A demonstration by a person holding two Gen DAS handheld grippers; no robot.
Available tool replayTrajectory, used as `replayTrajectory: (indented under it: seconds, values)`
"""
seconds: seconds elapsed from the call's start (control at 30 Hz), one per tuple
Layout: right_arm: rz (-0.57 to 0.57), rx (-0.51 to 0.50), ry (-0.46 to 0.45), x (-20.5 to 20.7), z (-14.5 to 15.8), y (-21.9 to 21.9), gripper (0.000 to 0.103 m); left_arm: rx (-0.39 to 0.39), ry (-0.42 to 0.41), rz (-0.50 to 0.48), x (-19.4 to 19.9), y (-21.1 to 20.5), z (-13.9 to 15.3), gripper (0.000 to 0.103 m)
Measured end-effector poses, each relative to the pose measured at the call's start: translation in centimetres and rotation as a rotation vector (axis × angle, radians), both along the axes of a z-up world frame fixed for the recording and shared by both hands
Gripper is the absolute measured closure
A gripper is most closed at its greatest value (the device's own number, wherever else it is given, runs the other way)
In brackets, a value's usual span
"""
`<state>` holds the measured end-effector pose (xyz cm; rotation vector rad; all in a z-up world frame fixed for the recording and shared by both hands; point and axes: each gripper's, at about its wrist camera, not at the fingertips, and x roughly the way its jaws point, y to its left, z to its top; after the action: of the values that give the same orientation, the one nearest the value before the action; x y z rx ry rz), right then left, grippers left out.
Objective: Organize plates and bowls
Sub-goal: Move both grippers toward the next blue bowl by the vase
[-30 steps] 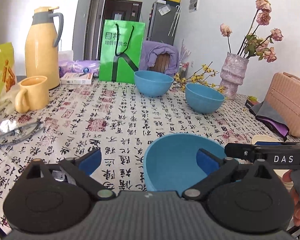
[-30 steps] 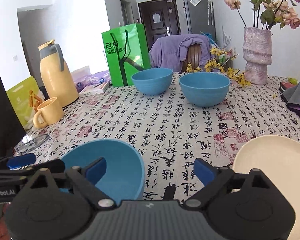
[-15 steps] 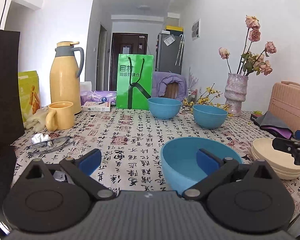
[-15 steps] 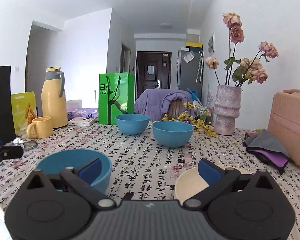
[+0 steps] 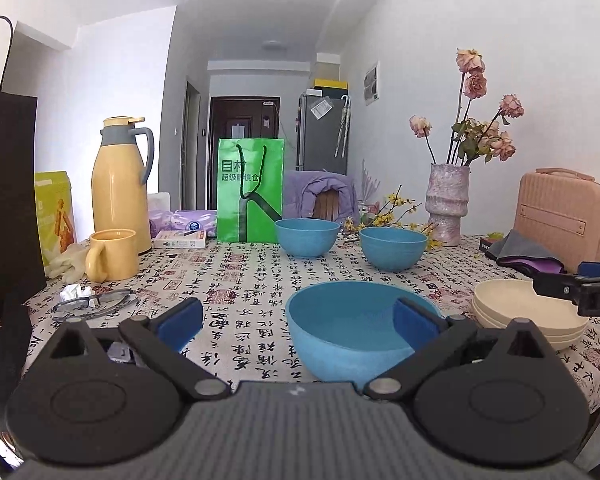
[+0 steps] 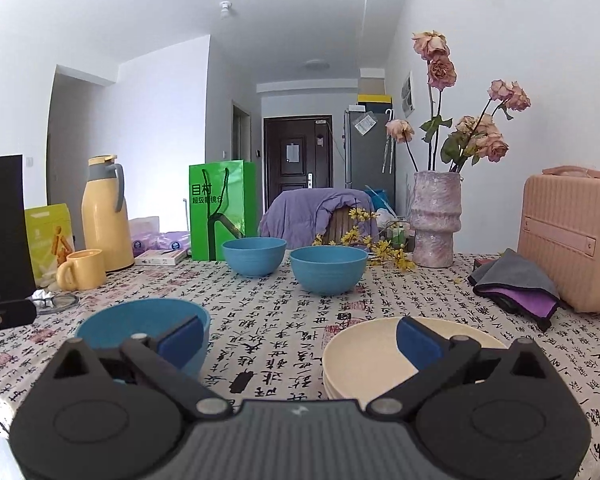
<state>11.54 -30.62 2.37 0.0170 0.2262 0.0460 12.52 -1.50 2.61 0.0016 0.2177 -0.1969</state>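
Note:
A blue bowl point(image 5: 356, 332) sits near the table's front edge; it also shows in the right wrist view point(image 6: 140, 322). Two more blue bowls point(image 5: 306, 236) point(image 5: 392, 246) stand farther back. A stack of cream plates point(image 5: 520, 314) lies at the front right; it also shows in the right wrist view point(image 6: 372, 356). My left gripper point(image 5: 296, 326) is open and empty, low at the table edge, its right finger in front of the near bowl. My right gripper point(image 6: 298, 340) is open and empty, between the near bowl and the plates.
A yellow thermos point(image 5: 120, 184), yellow mug point(image 5: 110, 254), glasses point(image 5: 92, 304), green bag point(image 5: 250, 190), black bag point(image 5: 8, 200) stand left and back. A vase of roses point(image 5: 446, 204), pink case point(image 5: 560, 214) and folded cloths point(image 6: 512, 284) sit at the right.
Both grippers have dropped lower and tilted up to a level view along the table. Both stay open. The bowls and plates have not moved.

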Motion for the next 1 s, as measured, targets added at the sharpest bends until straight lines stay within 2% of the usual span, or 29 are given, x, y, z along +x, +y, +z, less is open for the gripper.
replayTrajectory:
  seconds: [0.13, 0.27, 0.43, 0.57, 0.67, 0.83, 1.0]
  values:
    - [-0.007, 0.005, 0.003, -0.3, -0.3, -0.8, 0.0, 0.018, 0.014, 0.003, 0.4, -0.6, 0.0, 0.0]
    - [-0.021, 0.037, 0.019, 0.1, -0.5, -2.2, 0.0, -0.015, 0.005, 0.007, 0.9, -0.9, 0.4, 0.0]
    - [-0.047, 0.059, -0.009, 0.7, -0.3, -4.0, 0.0, -0.022, 0.043, -0.003, 3.0, -1.7, 1.1, 0.0]
    - [-0.06, 0.058, -0.009, 2.2, 0.3, -5.5, 0.0, -0.101, 0.113, -0.015, 6.1, -2.2, 2.5, 0.0]
    - [-0.08, 0.066, 0.012, 3.9, 1.2, -6.9, 0.0, -0.125, 0.135, -0.038, 8.3, -2.7, 3.7, 0.0]
    - [-0.089, 0.124, 0.07, 7.8, 3.1, -9.6, 0.0, -0.126, 0.174, -0.075, 12.9, -4.0, 5.5, 0.0]
    - [-0.075, 0.175, 0.144, 13.0, 5.0, -12.1, 0.0, -0.142, 0.256, -0.12, 18.5, -5.4, 6.6, 0.0]
